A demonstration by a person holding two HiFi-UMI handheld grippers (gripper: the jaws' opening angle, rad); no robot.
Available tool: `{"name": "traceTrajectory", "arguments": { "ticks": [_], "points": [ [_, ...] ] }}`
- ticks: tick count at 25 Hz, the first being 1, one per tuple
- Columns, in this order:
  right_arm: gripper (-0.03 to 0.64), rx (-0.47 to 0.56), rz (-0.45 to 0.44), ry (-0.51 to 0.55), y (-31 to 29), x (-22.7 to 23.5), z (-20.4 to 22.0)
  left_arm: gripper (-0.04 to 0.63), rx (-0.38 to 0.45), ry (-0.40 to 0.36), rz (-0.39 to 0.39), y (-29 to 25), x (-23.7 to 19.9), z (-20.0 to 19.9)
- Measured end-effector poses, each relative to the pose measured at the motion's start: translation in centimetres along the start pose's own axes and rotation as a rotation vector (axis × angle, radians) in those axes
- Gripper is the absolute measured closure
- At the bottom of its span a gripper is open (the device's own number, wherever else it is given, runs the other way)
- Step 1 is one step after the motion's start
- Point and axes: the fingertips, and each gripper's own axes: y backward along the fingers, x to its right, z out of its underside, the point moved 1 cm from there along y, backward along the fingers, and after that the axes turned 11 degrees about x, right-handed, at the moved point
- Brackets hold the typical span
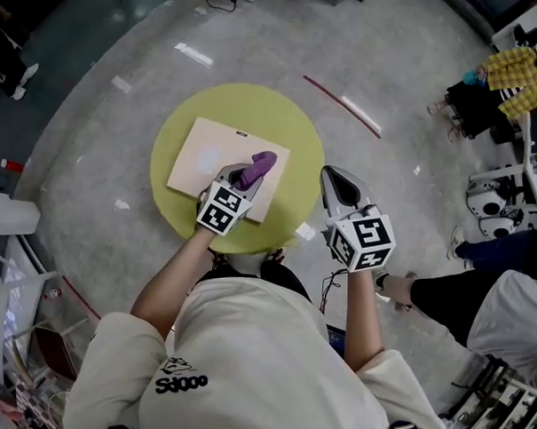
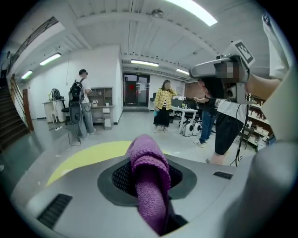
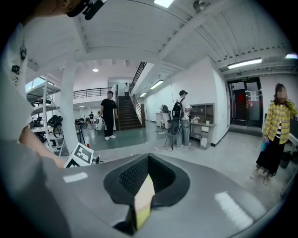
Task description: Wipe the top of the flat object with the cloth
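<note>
Nearest, at the bottom of the head view: pale shirt shoulders and two bare forearms reaching forward, each ending in a marker cube.

Just past the left cube, the left tongs [image 1: 247, 178] [image 2: 150, 188], clamped on a purple cloth [image 1: 258, 168] [image 2: 149, 169]. Jaws pressed in on both sides of it, no gap left. Cloth thick, looped like terry, folded into a fat roll with a rounded end sticking out beyond the jaw tips. Long axis in line with the tongs, pointing away from the person and a little to the right.

Under the cloth, a flat board [image 1: 208, 154]: pale beige, rectangular, thin, bare on top, with a small dark mark at its far edge. Cloth over the board's near right part; contact with the surface not clear from above. Board turned at a slant on a round yellow-green counter [image 1: 286, 111], long axis running left to right with the right end swung nearer the person, left far corner pointing away.

To the right, the right tongs [image 1: 336, 178] [image 3: 141, 197], held just off the counter's right edge, level with the board and apart from it. Jaws closed to a thin slit, nothing gripped, only pale and yellow-green colour showing through. Pointing forward, same way as the left.

Beyond the counter, grey floor [image 1: 386, 62] with a red strip [image 1: 339, 102]. Farther off in both gripper views, people standing, desks, a staircase, ceiling lights.
</note>
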Motion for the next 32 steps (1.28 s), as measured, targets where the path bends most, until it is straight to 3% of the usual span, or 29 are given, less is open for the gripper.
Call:
{"name": "traceTrajectory", "arguments": {
  "ticks": [6,12,19,32],
  "points": [
    [0.607,0.063,-0.047,0.048,-2.7,-0.9,-3.0,0.495,0.114,-0.043,-0.123,3.9,-5.4,-6.2],
    [0.607,0.121,-0.102,0.141,-6.6,-2.8,-7.2,0.495,0.228,-0.02,-0.267,10.4,-11.7,-11.6],
    [0.607,0.174,-0.175,0.192,-8.3,-3.5,-10.8,0.494,0.308,-0.09,-0.413,15.5,-13.9,-16.6],
    [0.607,0.226,-0.284,0.266,-9.6,-8.3,-15.2,0.492,0.393,-0.21,-0.482,21.8,-13.7,-22.6]
  ]
}}
